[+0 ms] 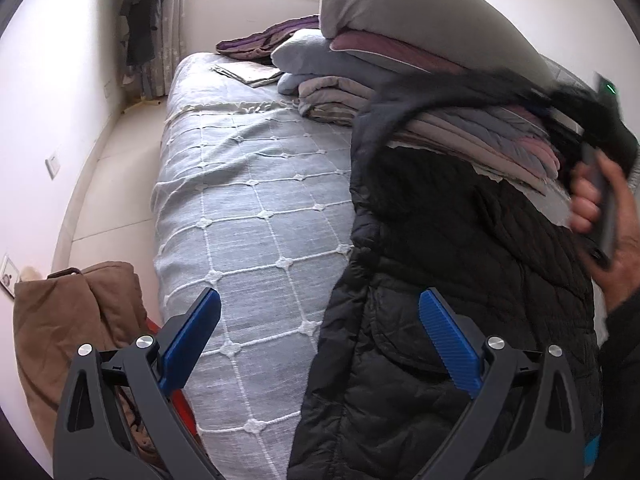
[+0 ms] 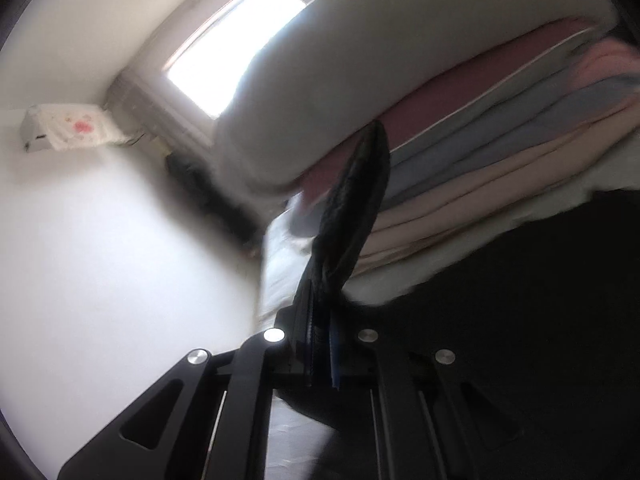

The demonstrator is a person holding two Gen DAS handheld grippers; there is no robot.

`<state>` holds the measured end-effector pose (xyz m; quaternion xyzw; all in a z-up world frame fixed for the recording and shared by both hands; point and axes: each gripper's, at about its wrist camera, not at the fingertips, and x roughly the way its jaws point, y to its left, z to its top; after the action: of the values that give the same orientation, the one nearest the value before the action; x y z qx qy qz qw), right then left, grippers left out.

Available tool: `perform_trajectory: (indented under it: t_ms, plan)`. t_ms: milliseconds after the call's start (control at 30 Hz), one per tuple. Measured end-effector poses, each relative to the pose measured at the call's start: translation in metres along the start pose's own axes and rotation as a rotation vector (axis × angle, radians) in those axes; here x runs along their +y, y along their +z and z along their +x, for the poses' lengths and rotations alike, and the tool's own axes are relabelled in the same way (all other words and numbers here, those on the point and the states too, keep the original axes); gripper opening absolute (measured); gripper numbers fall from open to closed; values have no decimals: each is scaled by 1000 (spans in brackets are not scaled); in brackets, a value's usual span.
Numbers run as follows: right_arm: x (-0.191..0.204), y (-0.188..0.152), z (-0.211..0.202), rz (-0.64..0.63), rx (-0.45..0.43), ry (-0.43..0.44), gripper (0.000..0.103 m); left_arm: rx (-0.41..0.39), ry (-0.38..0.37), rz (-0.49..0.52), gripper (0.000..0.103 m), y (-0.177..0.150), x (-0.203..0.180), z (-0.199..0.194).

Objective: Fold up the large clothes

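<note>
A black quilted puffer jacket (image 1: 460, 280) lies spread on the right side of the bed. My left gripper (image 1: 320, 312) hangs open over the jacket's near left edge, its right blue finger (image 1: 448, 340) above the fabric and nothing between the pads. At the right edge a hand (image 1: 612, 232) holds my right gripper, lifted and blurred, with a black strip of the jacket (image 1: 460, 92) stretching up to it. In the right wrist view my right gripper (image 2: 322, 354) is shut on a fold of the black jacket (image 2: 352, 208) that sticks up past its fingers.
A tall stack of folded quilts and pillows (image 1: 400, 60) stands behind the jacket on the bed (image 1: 248, 200), close to the raised right hand. A brown bag (image 1: 72, 320) sits on the floor at the bed's left. A window (image 2: 232, 52) and white wall lie beyond.
</note>
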<state>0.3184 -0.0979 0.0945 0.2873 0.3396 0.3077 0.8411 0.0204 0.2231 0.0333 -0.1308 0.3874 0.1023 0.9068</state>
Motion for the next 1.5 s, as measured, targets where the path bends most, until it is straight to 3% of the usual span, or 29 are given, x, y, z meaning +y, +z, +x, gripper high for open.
perform_trajectory:
  t_ms: [167, 333, 367, 433, 500, 533, 600, 667, 767, 833, 867, 1033, 1100, 1167, 1233, 1333, 1433, 1500]
  plan:
    - [-88, -9, -66, 75, -36, -169, 7, 22, -7, 25, 96, -4, -13, 7]
    - [-164, -43, -82, 187, 20, -297, 8, 38, -6, 51, 96, -7, -26, 14]
    - [-179, -52, -80, 225, 47, -324, 10, 42, -8, 55, 96, -7, -28, 15]
    - [-203, -72, -70, 294, 114, -359, 25, 48, -12, 63, 96, -8, -32, 17]
    - [-219, -89, -69, 365, 136, -323, 32, 55, -16, 75, 96, -9, -36, 19]
    - [-221, -90, -72, 377, 130, -313, 34, 57, -18, 80, 96, -10, -37, 19]
    - [-217, -92, -83, 381, 131, -301, 50, 61, -20, 89, 96, -10, -39, 19]
    - [-204, -91, -102, 346, 105, -367, 56, 63, -24, 88, 96, -11, -39, 19]
    - [-182, -84, -146, 260, -64, -426, 70, 64, -30, 75, 96, -10, -37, 18]
    - [-162, -78, -159, 199, -166, -393, 79, 64, -29, 71, 96, -10, -35, 18]
    - [-157, -77, -159, 182, -173, -383, 80, 65, -28, 72, 96, -10, -36, 18]
    - [-160, -70, -111, 191, -21, -293, 81, 78, -34, 65, 96, -11, -34, 20]
    - [-188, -78, -79, 303, 132, -359, 81, 83, -60, 55, 96, -9, -31, 19]
    - [-201, -83, -76, 361, 146, -347, 81, 93, -102, 41, 96, -7, -27, 18]
    - [-190, -81, -93, 361, 131, -360, 81, 120, -162, 17, 96, -6, -19, 19]
    - [-152, -80, -137, 237, 116, -342, 81, 206, -252, -36, 96, -5, -4, 27]
    - [-114, -93, -209, 89, 135, -382, 81, 293, -348, -79, 96, -8, 14, 36]
    - [-108, -104, -251, 36, 156, -427, 88, 315, -365, -75, 96, -11, 21, 36]
